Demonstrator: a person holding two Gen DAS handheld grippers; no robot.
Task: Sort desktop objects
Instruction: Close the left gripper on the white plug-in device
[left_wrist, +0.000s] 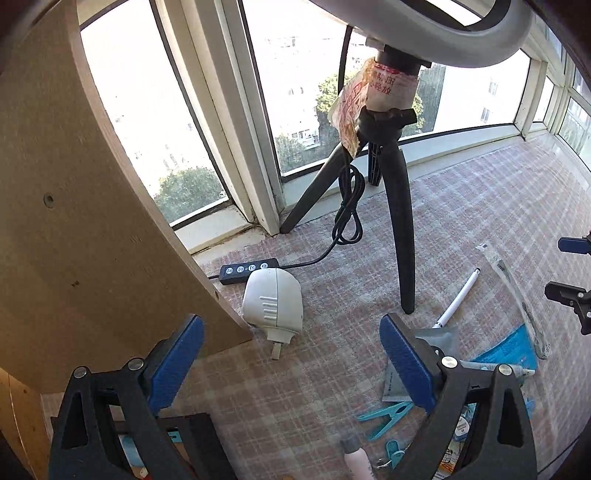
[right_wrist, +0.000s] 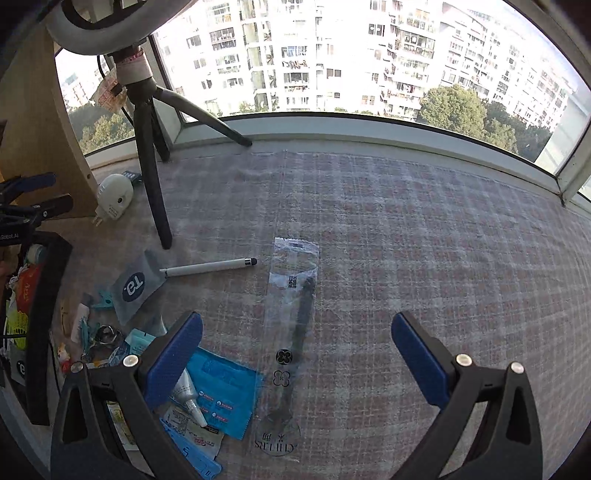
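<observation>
My left gripper (left_wrist: 291, 354) is open above the checked cloth, with nothing between its blue pads. A white plug adapter (left_wrist: 273, 304) lies just ahead of it, beside a wooden panel. My right gripper (right_wrist: 297, 354) is open too, hovering over a clear plastic sleeve (right_wrist: 291, 306) that holds a dark utensil. A white stylus pen (right_wrist: 208, 266) lies to the left of the sleeve, its near end over a grey sachet (right_wrist: 135, 286). A blue packet (right_wrist: 221, 395) and a small glue tube (right_wrist: 186, 395) lie by the right gripper's left finger. Teal clothes pegs (left_wrist: 384, 415) sit near the left gripper's right finger.
A ring light's black tripod (left_wrist: 400, 221) stands on the cloth with its cable and inline remote (left_wrist: 249, 270). The wooden panel (left_wrist: 74, 221) rises at the left. A black tray (right_wrist: 44, 314) of small items sits at the far left. Windows bound the far edge.
</observation>
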